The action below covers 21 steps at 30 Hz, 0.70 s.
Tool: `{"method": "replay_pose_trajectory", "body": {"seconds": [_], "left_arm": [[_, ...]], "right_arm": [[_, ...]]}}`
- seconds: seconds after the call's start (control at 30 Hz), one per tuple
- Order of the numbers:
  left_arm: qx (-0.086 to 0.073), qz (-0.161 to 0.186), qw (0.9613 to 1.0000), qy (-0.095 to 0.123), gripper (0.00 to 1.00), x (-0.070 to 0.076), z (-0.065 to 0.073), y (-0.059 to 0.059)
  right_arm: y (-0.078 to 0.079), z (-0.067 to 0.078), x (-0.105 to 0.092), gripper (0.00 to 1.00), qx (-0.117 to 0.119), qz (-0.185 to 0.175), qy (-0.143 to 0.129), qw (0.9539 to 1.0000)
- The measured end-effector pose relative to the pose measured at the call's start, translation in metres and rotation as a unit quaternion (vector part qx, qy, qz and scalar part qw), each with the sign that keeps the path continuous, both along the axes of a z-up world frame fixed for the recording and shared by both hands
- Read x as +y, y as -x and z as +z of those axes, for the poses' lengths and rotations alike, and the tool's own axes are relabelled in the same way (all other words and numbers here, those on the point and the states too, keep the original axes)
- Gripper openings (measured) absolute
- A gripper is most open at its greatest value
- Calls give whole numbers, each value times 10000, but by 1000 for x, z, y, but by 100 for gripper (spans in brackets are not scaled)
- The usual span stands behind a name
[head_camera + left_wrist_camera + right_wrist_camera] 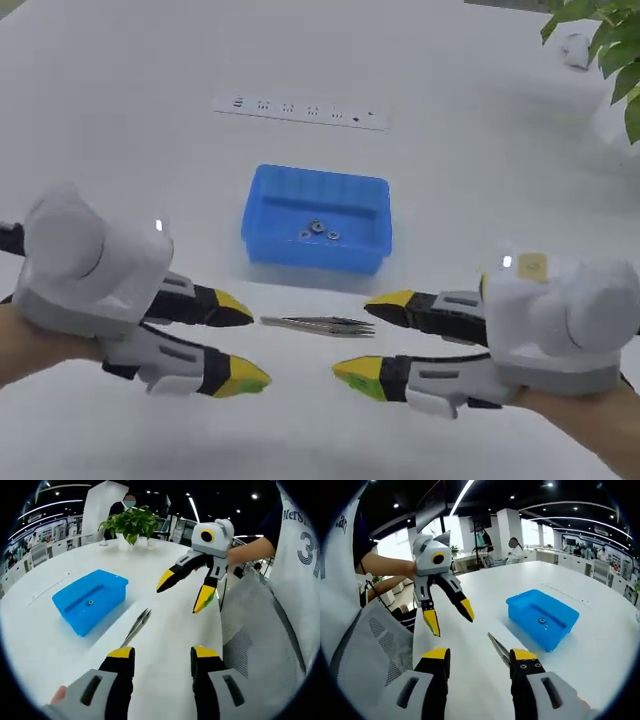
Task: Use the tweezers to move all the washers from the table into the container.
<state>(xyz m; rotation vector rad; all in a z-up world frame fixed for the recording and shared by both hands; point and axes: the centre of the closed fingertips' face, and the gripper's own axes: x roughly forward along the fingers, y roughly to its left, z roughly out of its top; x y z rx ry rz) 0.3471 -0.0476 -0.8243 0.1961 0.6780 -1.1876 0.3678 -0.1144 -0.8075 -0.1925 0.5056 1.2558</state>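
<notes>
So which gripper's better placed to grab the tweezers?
Left, narrowly: the left gripper is open with the tweezers ending at its jaw tip; the right gripper, also open, looks nearly as close.

The right gripper (480, 656) has its jaws apart with nothing between them, above the white worktop (600, 645). The tweezers (497, 647) lie flat on the worktop, with the near end hidden behind one yellow jaw tip. The blue container (542, 611) stands beyond the tweezers, well in from the worktop edges. One washer (542, 621) is visible on its floor. The left gripper (449, 616) hangs above the worktop's near edge, jaws apart and empty, pointing down.
</notes>
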Motion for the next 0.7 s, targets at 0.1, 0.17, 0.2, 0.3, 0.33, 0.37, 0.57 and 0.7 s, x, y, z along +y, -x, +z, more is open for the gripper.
{"method": "replay_pose_trajectory", "body": {"seconds": [0.1,0.17,0.2,0.3,0.33,0.37,0.57,0.7], "left_arm": [[-35,-2,9999,142,61,-3,14,15],[-73,57,9996,265,67,-5,22,20],[-102,87,9994,318,71,-5,26,22],[-331,285,9981,438,77,-6,39,26],[-393,325,9976,458,80,-6,42,28],[-440,425,9969,496,83,-6,46,29],[-822,958,9900,634,89,3,69,29],[-990,1210,9845,791,90,9,84,34]], "right_arm": [[8,13,-9,57,-73,-126,-142,9998],[10,20,-13,60,-145,-232,-264,9993],[11,24,-14,63,-160,-266,-335,9990],[20,34,-16,72,-192,-326,-514,9980],[22,37,-15,75,-195,-325,-567,9977],[25,39,-15,80,-220,-346,-572,9975],[39,40,-18,83,-519,-213,-242,9981],[45,45,-22,84,-593,-342,-242,9974]]}}
